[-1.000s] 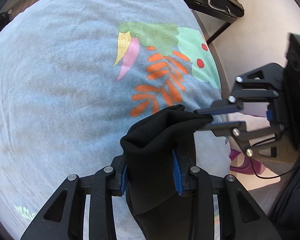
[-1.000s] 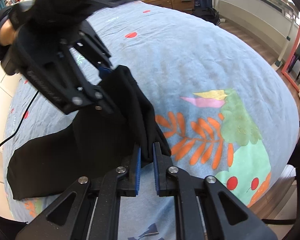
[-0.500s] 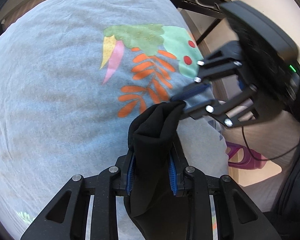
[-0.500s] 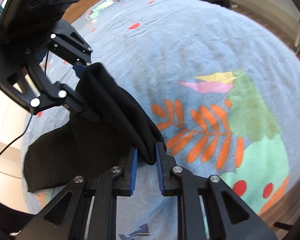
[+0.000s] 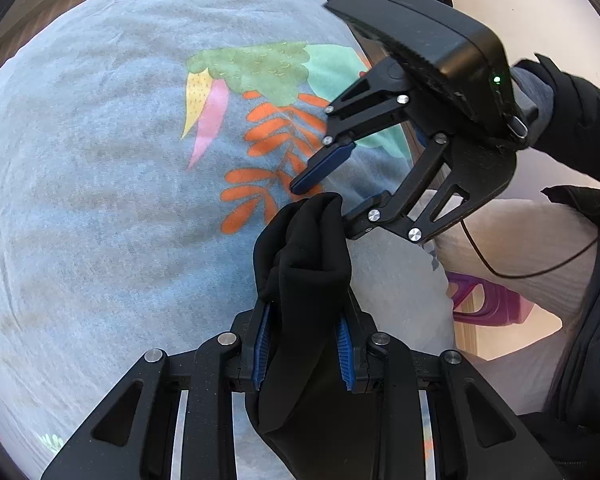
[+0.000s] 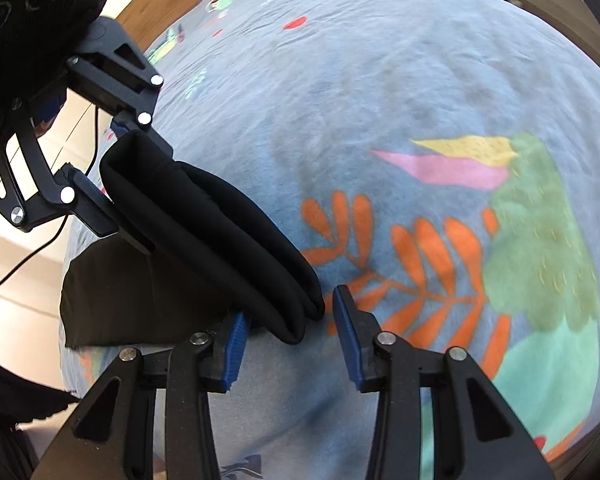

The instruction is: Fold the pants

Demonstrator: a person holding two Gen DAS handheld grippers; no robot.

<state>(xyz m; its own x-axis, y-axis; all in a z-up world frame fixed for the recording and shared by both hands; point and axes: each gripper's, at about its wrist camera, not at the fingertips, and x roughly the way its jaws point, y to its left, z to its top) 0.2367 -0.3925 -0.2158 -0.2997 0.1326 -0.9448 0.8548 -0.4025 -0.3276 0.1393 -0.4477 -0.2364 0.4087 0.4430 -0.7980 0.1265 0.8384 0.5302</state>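
So the right hand-held gripper (image 6: 290,336) just let go: its blue pads were pinching the black fabric pants (image 6: 204,236) a moment ago and now sit spread around the folded edge. The left hand-held gripper (image 5: 304,350) is still clamped on the bunched end, held up over the blue patterned bedsheet (image 5: 100,160). Looks like a regrip.

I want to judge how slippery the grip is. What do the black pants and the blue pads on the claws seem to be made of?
The pants look like a soft matte knit, perhaps fleece or jersey: they bunch in thick rounded folds with no shine. The blue pads look like ribbed rubber or soft plastic, with fine ridges along the edge; which one is unclear. The left claw grips the pants; the right claw is open.
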